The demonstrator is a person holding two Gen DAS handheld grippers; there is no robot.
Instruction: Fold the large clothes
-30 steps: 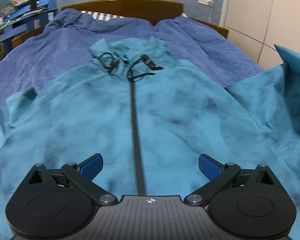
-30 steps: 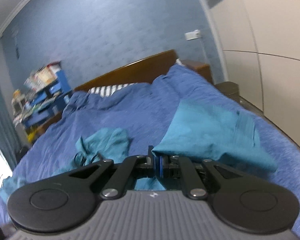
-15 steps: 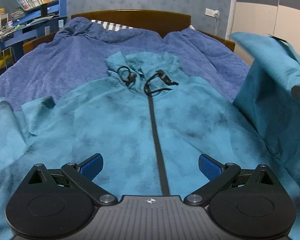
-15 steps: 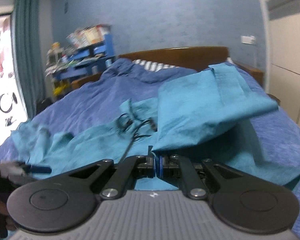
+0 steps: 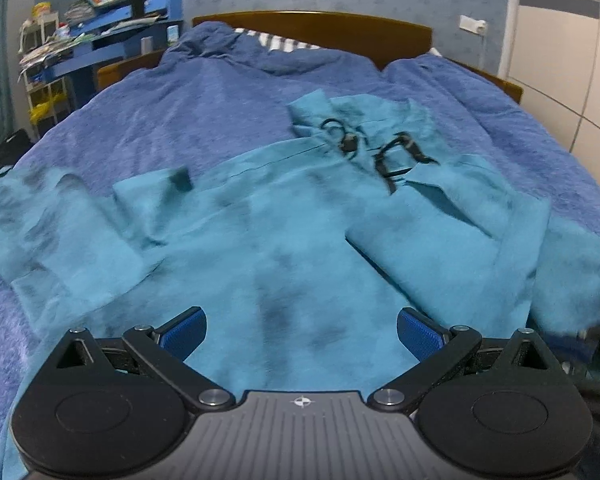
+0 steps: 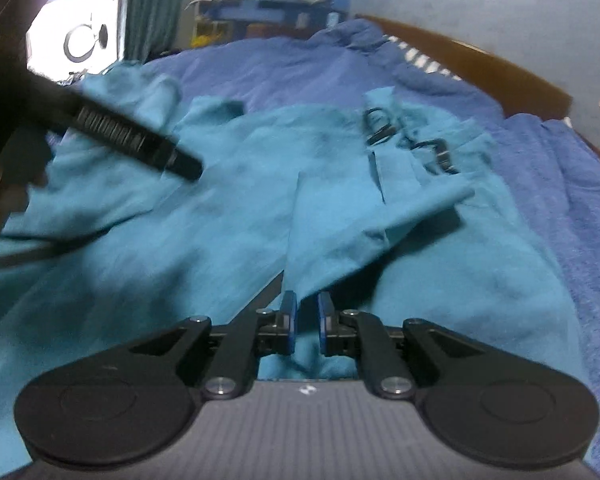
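Observation:
A teal zip-up jacket (image 5: 284,240) lies face up on the bed, collar and black drawcords (image 5: 384,152) at the far end. Its right sleeve (image 5: 452,248) is folded across the front. The other sleeve (image 5: 52,224) lies spread out to the left. My left gripper (image 5: 300,332) hovers open over the jacket's lower front with nothing between its fingers. My right gripper (image 6: 305,322) sits low at the folded sleeve's end (image 6: 356,224); its pads are a narrow gap apart, with the cloth's edge at the gap. Its blurred tip shows at the right edge (image 5: 596,334) of the left wrist view.
A blue blanket (image 5: 220,100) covers the bed, with a wooden headboard (image 5: 312,24) behind. A blue shelf full of books and papers (image 5: 112,8) stands at the far left. A white wardrobe (image 5: 572,48) is on the right. A blurred hand and the left gripper's body (image 6: 132,140) cross the right wrist view.
The right gripper carried the sleeve leftward over the jacket and laid it down, then its pads parted slightly. The left gripper stayed open and turned to the left.

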